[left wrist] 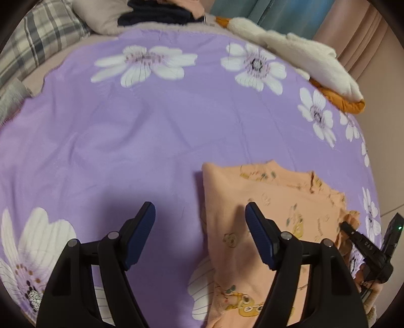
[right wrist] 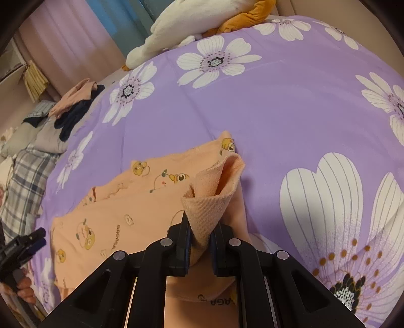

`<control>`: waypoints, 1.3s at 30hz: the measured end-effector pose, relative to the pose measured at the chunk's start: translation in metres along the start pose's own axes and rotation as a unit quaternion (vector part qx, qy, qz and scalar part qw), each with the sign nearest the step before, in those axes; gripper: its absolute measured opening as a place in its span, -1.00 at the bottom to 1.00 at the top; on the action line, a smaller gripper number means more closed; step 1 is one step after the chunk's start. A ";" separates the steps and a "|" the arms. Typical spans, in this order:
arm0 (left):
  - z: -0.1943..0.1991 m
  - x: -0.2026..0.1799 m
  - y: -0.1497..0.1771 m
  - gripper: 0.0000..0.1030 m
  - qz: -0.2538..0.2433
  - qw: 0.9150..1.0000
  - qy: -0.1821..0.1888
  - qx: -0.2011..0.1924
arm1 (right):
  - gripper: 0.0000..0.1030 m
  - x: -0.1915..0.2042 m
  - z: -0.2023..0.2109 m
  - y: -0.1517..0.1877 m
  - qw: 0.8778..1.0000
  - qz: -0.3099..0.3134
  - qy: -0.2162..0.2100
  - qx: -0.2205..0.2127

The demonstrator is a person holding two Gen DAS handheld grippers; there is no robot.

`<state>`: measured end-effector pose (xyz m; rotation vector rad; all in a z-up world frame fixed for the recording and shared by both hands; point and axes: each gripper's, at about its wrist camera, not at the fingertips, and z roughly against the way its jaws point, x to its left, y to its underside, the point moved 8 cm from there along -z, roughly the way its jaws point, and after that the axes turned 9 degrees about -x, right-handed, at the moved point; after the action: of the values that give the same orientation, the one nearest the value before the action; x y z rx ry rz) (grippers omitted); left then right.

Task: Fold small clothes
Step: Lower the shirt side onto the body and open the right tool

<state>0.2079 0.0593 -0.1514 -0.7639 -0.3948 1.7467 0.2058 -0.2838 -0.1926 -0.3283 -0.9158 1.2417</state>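
Note:
A small peach garment [left wrist: 272,217] printed with cartoon bears lies on the purple flowered bedspread [left wrist: 151,126]. My left gripper [left wrist: 200,214] is open and empty, hovering over the garment's left edge; its right finger is above the cloth. My right gripper [right wrist: 199,242] is shut on a bunched corner of the peach garment [right wrist: 212,191] and lifts it off the bed, while the rest of the garment [right wrist: 121,209] lies flat to the left. The right gripper also shows at the right edge of the left wrist view [left wrist: 353,233]. The left gripper shows at the left edge of the right wrist view [right wrist: 38,238].
A white and orange plush toy [left wrist: 303,58] lies along the bed's far edge. Dark and pink clothes [left wrist: 156,12] are piled by plaid pillows [left wrist: 38,37]. The same pile [right wrist: 73,106] shows at the left in the right wrist view. Curtains hang behind.

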 end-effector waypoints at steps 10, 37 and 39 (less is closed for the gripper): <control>-0.011 0.010 0.014 0.28 0.035 0.999 0.029 0.017 | -0.78 -0.002 0.003 0.005 0.999 0.018 0.041 0.007; -0.006 0.019 0.018 0.28 0.041 0.999 0.019 0.012 | -0.62 -0.011 0.027 -0.004 0.993 0.030 0.111 -0.019; -0.002 0.020 0.016 0.28 0.045 0.999 0.021 0.008 | -0.62 -0.013 0.030 -0.005 0.992 0.027 0.118 -0.022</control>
<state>0.1943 0.0728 -0.1681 -0.8165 -0.3232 1.8127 0.1860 -0.3053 -0.1763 -0.5269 -0.7356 1.2039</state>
